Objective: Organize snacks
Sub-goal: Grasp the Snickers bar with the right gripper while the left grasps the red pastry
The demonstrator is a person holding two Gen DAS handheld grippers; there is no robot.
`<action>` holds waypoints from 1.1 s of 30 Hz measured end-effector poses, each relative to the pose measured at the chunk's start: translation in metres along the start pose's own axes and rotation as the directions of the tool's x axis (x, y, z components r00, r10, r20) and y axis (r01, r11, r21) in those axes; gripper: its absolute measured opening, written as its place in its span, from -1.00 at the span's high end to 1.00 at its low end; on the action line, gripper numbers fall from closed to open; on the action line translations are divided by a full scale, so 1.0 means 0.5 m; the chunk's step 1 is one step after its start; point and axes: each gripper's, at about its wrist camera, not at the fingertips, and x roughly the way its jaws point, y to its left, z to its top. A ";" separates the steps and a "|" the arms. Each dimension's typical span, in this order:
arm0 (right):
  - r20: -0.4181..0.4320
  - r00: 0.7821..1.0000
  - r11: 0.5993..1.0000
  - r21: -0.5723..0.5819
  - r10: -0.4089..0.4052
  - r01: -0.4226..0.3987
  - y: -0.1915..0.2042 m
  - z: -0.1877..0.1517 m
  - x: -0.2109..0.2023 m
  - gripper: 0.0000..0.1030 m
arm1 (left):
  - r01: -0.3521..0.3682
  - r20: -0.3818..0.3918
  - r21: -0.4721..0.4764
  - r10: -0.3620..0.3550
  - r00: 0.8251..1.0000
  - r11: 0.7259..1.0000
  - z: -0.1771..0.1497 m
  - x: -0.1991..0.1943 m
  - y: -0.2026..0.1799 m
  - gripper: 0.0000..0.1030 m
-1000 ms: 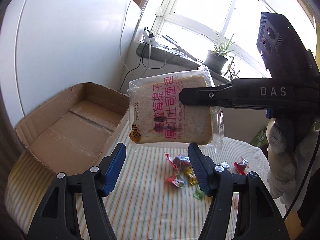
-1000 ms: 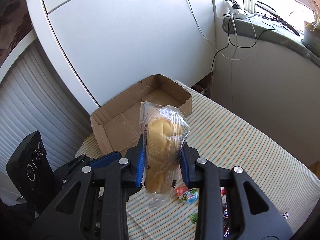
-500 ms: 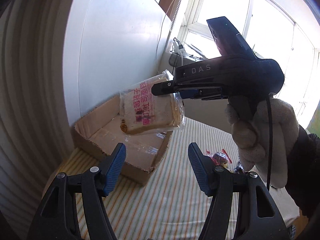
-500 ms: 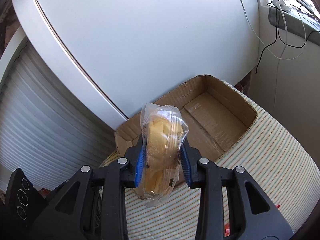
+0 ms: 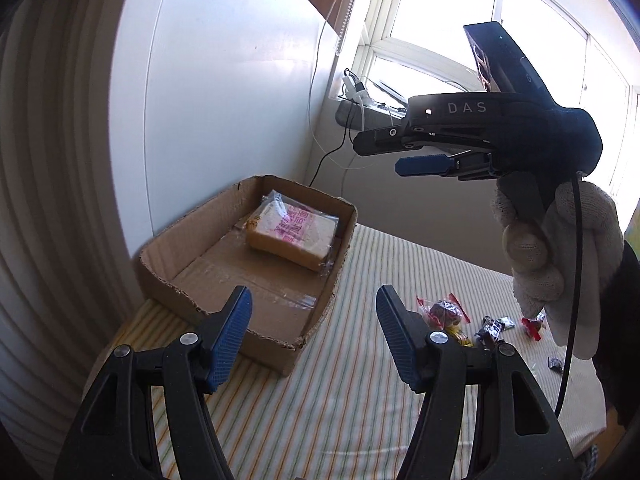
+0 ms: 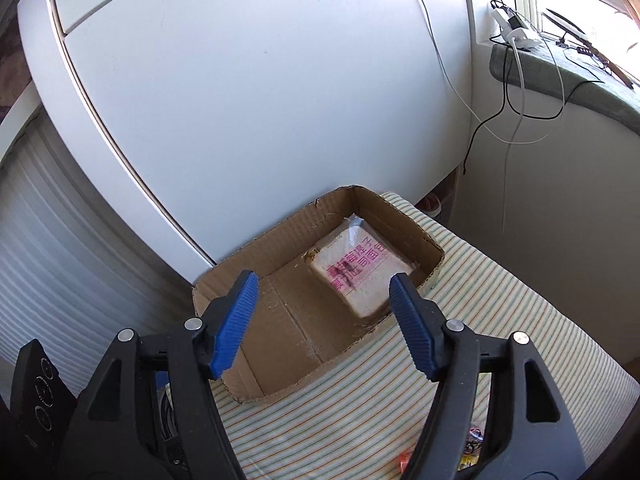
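Bread packet lies flat in far end of cardboard box, leaving room; right tool opening, empty; left tool wide, empty.

A lived-in home room. A striped cloth covers the table by a sunny window. Chargers and cables sit on the sill, beside a white cabinet.

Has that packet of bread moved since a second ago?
Yes. The bread was held up in the right gripper, over the table; now it lies down inside the box, at its far end.
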 end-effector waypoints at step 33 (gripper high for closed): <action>-0.022 0.925 0.885 0.282 -0.380 0.370 -0.282 -0.477 -0.329 -0.38 | 0.245 -0.253 0.282 -0.174 0.952 0.928 -0.019 0.212 -0.258 0.04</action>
